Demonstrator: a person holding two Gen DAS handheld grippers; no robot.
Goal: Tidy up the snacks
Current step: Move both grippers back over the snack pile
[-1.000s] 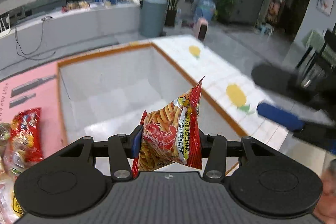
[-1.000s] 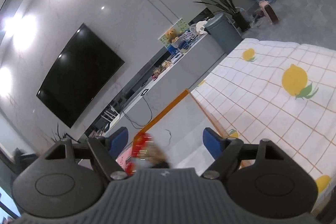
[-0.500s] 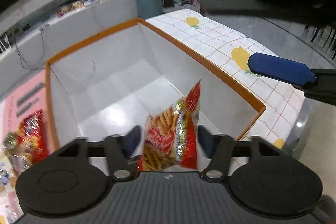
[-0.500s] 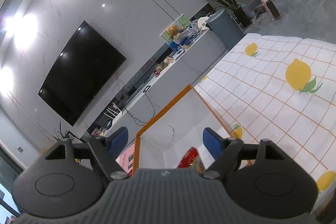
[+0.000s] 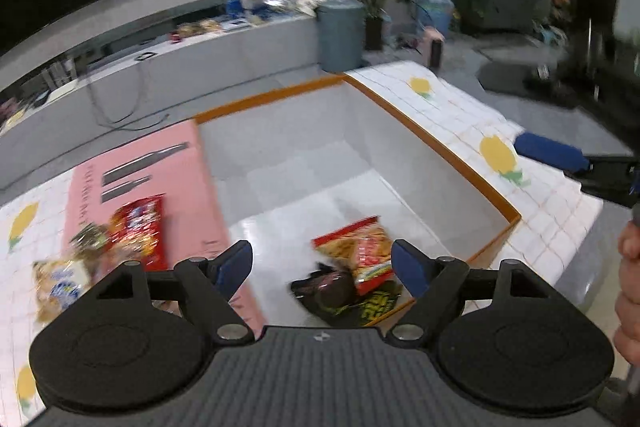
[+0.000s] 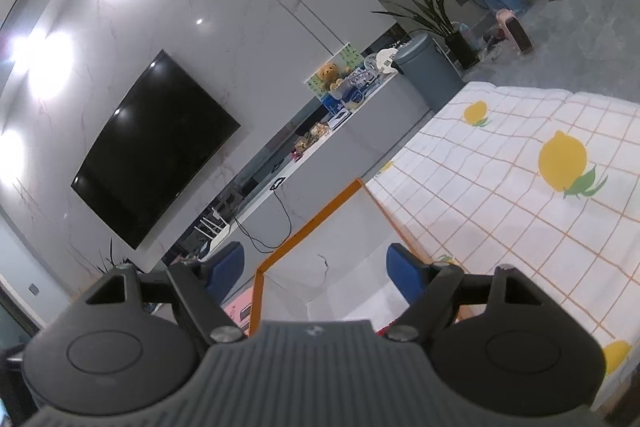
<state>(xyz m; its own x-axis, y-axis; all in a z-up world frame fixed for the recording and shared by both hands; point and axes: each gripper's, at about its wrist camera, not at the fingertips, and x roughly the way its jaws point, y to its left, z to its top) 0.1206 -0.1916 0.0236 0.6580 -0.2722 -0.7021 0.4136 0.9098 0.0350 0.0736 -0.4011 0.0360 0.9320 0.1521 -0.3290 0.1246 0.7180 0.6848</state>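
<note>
In the left wrist view my left gripper (image 5: 322,265) is open and empty above the near end of a white box with an orange rim (image 5: 460,163). A red-and-orange snack bag (image 5: 356,247) lies on the box floor, partly on a dark bag (image 5: 340,293). Other snack bags lie left of the box: a red one (image 5: 140,227) and a pale one (image 5: 56,287). My right gripper (image 6: 314,267) is open and empty, raised beside the box (image 6: 316,231); one blue fingertip (image 5: 550,151) shows in the left wrist view.
The box stands on a lemon-print tablecloth (image 6: 520,187). A pink box lid (image 5: 140,167) lies left of the box. A grey counter (image 5: 200,67) and a bin (image 5: 340,35) stand beyond the table. A hand (image 5: 628,287) is at the right edge.
My left gripper opened and let go of the red-and-orange snack bag, which dropped onto the box floor. The left view swung left and up. My right gripper stayed open.
</note>
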